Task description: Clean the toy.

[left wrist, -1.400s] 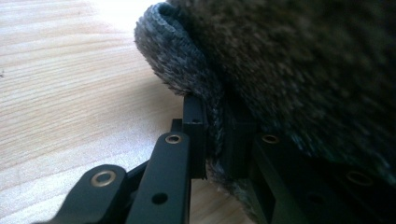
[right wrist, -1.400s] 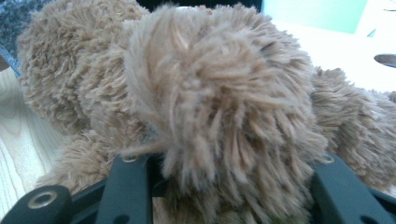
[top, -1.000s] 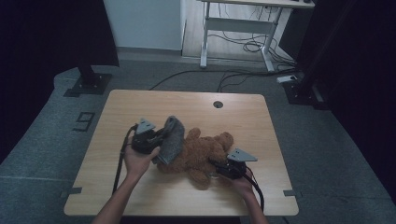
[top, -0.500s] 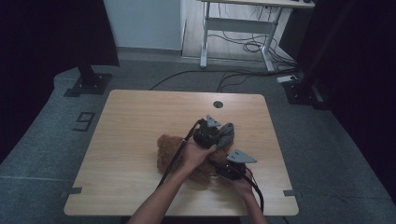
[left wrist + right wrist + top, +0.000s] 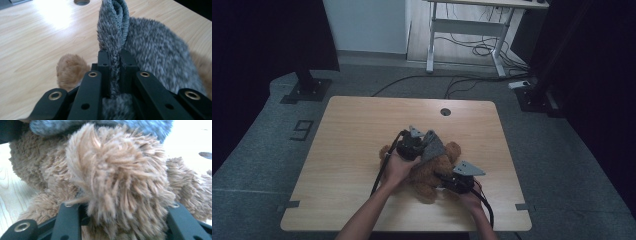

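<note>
- The brown teddy bear (image 5: pixel 428 170) is found lying on the wooden table (image 5: pixel 347 150), right of centre and toward the near edge.
- A grey fuzzy garment (image 5: pixel 433 146) is draped over the far part of the bear; whether it is a hat or a small sweater cannot be told.
- A fold of the grey garment (image 5: pixel 113 37) is clamped between the jaws of the left gripper (image 5: pixel 414 145), which are clenched tight on it.
- A tuft of the bear's plush (image 5: pixel 117 177) is gripped at its near right side by the right gripper (image 5: pixel 457 181), steadying the toy.
- The step in hand is judged to be the fitting of the garment onto the bear.
- The next move is judged to require the fabric to be drawn further over the plush while the bear is held fast; a slip of the fold is to be guarded against.
</note>
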Available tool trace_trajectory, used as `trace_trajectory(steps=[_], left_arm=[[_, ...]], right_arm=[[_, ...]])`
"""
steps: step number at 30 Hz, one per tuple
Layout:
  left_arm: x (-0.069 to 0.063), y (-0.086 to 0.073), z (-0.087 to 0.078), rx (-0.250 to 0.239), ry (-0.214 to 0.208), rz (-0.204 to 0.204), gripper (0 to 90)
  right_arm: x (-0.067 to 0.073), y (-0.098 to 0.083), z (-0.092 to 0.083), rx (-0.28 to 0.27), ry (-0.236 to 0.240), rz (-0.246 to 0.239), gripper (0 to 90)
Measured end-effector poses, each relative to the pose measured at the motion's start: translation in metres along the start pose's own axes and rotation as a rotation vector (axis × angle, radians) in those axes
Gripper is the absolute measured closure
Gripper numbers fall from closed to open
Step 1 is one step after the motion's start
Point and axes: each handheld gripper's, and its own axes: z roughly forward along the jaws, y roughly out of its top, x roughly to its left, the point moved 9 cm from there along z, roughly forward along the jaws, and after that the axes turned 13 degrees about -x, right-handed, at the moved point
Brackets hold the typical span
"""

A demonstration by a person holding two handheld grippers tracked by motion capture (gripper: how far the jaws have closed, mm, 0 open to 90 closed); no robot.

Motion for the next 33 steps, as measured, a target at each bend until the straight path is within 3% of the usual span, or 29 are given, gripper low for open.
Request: trace_trajectory(steps=[2, 10, 17, 20, 22, 28, 33], left_arm=[[0.007, -0.003, -0.009, -0.008, 0.012, 0.007, 81.1], [0.04, -0.013, -0.046, -0.038, 0.047, -0.036, 80.9], [0.072, -0.041, -0.076, -0.06, 0.096, -0.093, 81.0], [0.082, -0.056, -0.083, -0.035, 0.13, -0.086, 81.2], [0.089, -0.073, -0.085, -0.002, 0.141, -0.108, 81.3], [0.089, -0.117, -0.079, 0.042, 0.071, -0.222, 81.3], [0.082, -0.113, -0.076, 0.022, 0.033, -0.282, 81.3]], right_arm=[[0.001, 0.0, 0.0, 0.002, 0.002, -0.007, 52.9], [0.0, 0.0, 0.0, -0.001, 0.0, 0.006, 52.8], [0.0, -0.001, 0.0, -0.002, -0.001, 0.014, 52.9], [-0.001, -0.001, 0.0, -0.001, -0.003, 0.016, 52.9], [-0.001, -0.001, 0.0, -0.004, -0.005, 0.02, 52.9], [-0.002, -0.001, 0.001, -0.005, -0.006, 0.033, 52.9], [-0.003, -0.001, 0.001, -0.01, -0.013, 0.042, 53.2]])
